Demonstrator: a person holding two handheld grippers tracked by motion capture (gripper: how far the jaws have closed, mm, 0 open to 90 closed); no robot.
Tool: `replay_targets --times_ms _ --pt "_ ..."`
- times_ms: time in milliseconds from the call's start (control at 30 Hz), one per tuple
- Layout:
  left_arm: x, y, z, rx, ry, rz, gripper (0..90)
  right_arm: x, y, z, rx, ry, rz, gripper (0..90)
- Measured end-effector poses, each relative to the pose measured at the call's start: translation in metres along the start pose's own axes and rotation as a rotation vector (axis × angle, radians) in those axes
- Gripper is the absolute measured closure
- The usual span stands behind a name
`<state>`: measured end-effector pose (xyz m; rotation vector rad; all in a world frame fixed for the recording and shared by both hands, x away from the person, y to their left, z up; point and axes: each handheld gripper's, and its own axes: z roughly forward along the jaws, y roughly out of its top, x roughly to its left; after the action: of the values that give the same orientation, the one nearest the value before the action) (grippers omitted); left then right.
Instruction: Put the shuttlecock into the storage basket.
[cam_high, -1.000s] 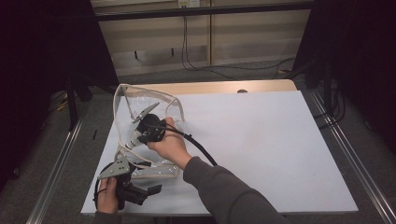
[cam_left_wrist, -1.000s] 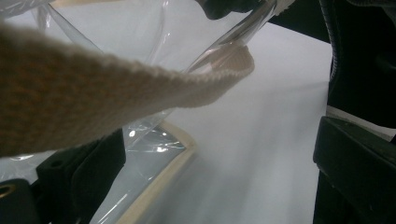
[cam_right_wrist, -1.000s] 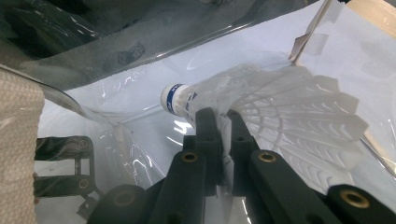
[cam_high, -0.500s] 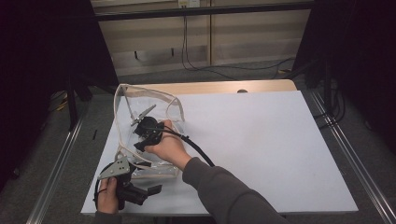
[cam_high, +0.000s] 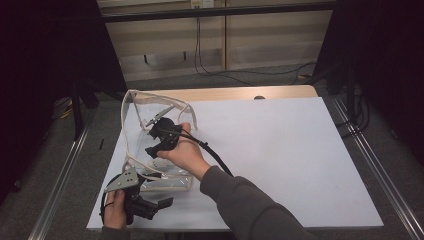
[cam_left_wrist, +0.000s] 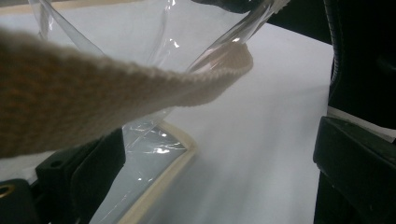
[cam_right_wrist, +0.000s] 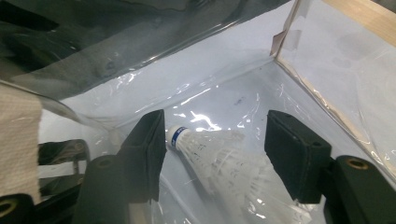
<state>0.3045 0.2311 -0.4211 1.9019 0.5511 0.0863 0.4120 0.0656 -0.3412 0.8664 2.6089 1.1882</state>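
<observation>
Shuttlecock (cam_right_wrist: 219, 161), white and feathered with a blue-banded cork tip, lies on the floor of the clear plastic bag with cream woven edging (cam_high: 131, 107), between the parted jaws of the right gripper (cam_right_wrist: 215, 154), which have just been opening and press on nothing, apparently to leave it there. Nearer the person, the left gripper (cam_high: 157, 204) appears clamped on the cream woven strap (cam_left_wrist: 93, 98), seemingly so the bag's mouth stays open for the right gripper reaching beyond it.

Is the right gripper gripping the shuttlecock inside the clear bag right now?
Apart, no grip. In the right gripper view the right gripper has just been opening; the shuttlecock lies between its jaws on the clear bag, with a plain gap to the right-hand pad.
</observation>
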Motion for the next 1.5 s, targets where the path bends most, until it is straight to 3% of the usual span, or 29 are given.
replay_targets --times_ms 200,633,1500 --pt "0.000 0.000 0.000 0.001 0.001 -0.001 2.2 0.006 0.002 -0.008 -0.022 0.001 -0.024 34.5" --pt "0.001 0.001 0.001 0.006 -0.001 0.001 2.1 0.005 0.004 -0.036 -0.060 0.016 -0.018 24.8" --pt "-0.001 0.001 0.001 0.010 0.006 -0.002 1.9 -0.002 -0.012 -0.086 -0.142 0.101 -0.007 10.7"
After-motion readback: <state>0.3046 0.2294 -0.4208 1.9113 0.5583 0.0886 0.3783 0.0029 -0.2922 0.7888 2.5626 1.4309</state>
